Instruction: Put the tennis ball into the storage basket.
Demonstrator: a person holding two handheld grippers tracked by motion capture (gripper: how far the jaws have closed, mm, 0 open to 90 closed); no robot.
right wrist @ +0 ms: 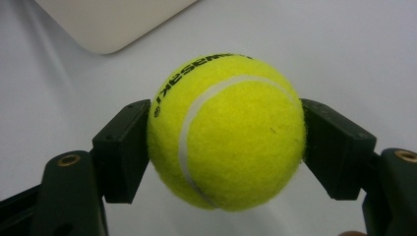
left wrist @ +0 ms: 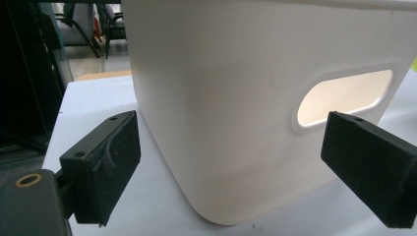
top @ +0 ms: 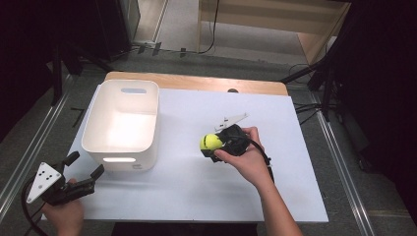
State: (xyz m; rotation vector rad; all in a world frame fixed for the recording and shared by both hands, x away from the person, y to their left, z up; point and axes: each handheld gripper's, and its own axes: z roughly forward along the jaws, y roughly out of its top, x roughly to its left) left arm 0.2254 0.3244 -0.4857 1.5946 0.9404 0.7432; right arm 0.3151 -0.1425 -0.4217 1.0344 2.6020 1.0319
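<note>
- Two grippers at the table; we log them from the left edge across.
- Left gripper point(top: 87, 172): held low at the near left corner of the table point(top: 295, 196), jaws spread wide with nothing between them. A grey three-cornered plate sits on top of it, and a cable trails off behind.
- In the left gripper view we see its own two black pads point(left wrist: 105, 167) apart, facing the near wall of the bin. They stand just short of that wall, not touching it.
- White bin point(top: 147, 142): stands upright on the left half of the white tabletop, just beyond the left gripper. It has an oblong handle slot point(left wrist: 344, 96) in the near wall and another in the far wall. We see nothing lying on the part of its floor that shows.
- Tennis ball point(top: 211, 142): yellow-green, right of the bin and well apart from it, near the table's middle.
- Right gripper point(top: 209, 146): jaws closed on the ball, one pad pressed to each side, pointing left toward the bin.
- The right gripper view shows the ball point(right wrist: 226, 130) with a white seam and black lettering, with a bin corner point(right wrist: 105, 24) at upper left.
- We cannot tell whether the ball rests on the table or is lifted off it.
</note>
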